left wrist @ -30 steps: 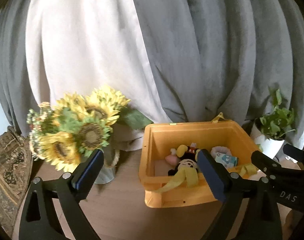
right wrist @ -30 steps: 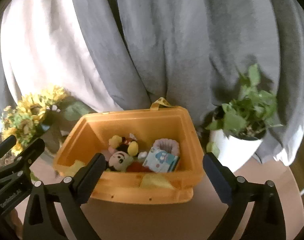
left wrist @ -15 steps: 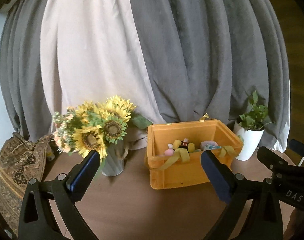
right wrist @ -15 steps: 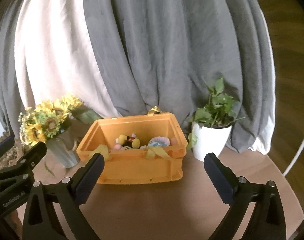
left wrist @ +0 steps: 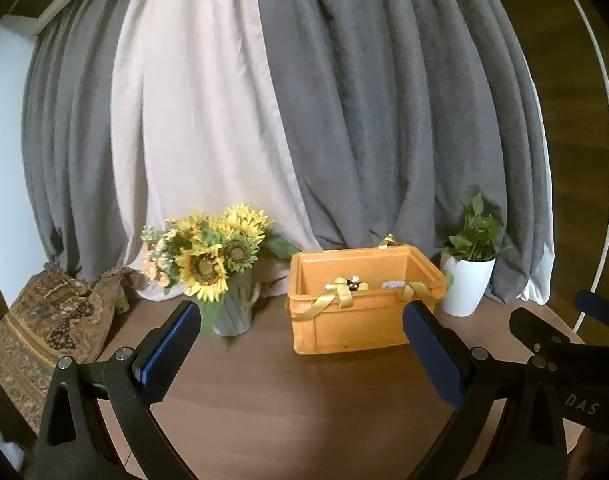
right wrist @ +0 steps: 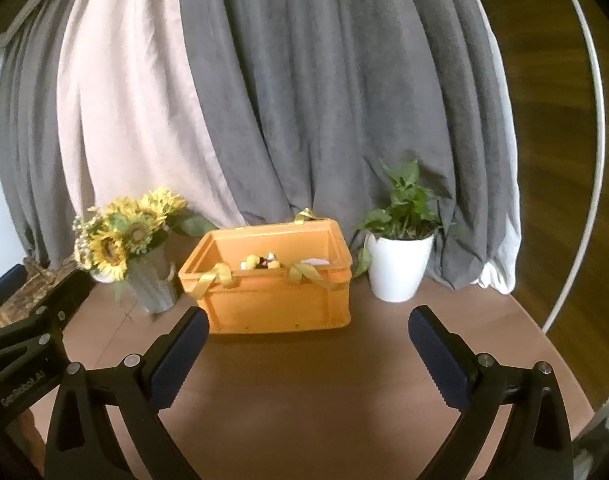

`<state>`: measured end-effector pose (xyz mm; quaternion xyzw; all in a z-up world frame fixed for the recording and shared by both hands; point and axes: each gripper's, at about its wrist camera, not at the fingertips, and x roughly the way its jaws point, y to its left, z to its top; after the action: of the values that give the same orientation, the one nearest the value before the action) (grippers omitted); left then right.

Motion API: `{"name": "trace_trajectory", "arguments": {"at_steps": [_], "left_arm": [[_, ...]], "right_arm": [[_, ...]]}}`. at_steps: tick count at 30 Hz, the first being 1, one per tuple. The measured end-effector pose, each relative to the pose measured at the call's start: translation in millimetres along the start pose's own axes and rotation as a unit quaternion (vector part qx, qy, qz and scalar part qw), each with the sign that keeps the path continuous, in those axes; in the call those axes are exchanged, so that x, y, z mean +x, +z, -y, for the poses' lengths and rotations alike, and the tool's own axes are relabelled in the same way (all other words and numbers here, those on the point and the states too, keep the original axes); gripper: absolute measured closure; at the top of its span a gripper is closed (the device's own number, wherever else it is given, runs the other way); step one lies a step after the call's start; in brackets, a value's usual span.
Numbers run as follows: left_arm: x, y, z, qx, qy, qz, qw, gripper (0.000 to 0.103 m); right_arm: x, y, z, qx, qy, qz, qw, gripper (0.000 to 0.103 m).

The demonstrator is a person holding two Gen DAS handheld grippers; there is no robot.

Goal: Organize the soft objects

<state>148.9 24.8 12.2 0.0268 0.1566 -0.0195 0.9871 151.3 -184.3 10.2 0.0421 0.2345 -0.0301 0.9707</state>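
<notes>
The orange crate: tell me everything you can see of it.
The orange crate is an open-topped rectangular box, plastic by its look, standing upright on the brown table between the sunflower vase and the white plant pot. Yellow ribbon drapes over its front rim. Soft toys peek out inside. No gripper touches it.

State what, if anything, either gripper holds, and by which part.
Nothing is held: the left gripper and right gripper are both open and empty, short of the orange crate.

Grey and cream curtains point(left wrist: 304, 120), wooden table point(left wrist: 304, 400)
</notes>
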Motion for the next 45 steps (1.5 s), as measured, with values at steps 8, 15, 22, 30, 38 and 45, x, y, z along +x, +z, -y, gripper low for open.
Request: {"name": "trace_trajectory", "arguments": {"at_steps": [8, 15, 22, 30, 38, 45], "left_arm": [[-53.5, -18.2, 5.3, -0.007, 0.004, -0.001, 1.0000, 0.000], [-94.4, -31.4, 5.4, -0.003, 0.010, 0.004, 0.9999, 0.000], [-119.9, -38.3, 4.0, -0.007, 0.009, 0.006, 0.9999, 0.000], [-132.5, -41.4, 4.4, -0.005, 0.008, 0.009, 0.9999, 0.000], [-135.6, -41.6, 4.4, -0.003, 0.008, 0.010, 0.9999, 0.000], [-137.3, -40.8, 4.5, -0.002, 0.002, 0.009, 1.0000, 0.000]], "right_arm": [[-50.8, -20.7, 10.4, -0.005, 0.003, 0.006, 1.000, 0.001], [-86.0, -37.9, 17.9, -0.006, 0.008, 0.009, 1.000, 0.001], [-111.1, -49.4, 22.6, -0.005, 0.012, 0.014, 1.000, 0.001], [-125.1, -55.4, 25.0, -0.003, 0.006, 0.020, 1.000, 0.001], [-129.8, -56.6, 27.6, -0.003, 0.006, 0.020, 1.000, 0.001], [-131.1, -57.2, 27.4, -0.002, 0.004, 0.023, 1.000, 0.001]]}}
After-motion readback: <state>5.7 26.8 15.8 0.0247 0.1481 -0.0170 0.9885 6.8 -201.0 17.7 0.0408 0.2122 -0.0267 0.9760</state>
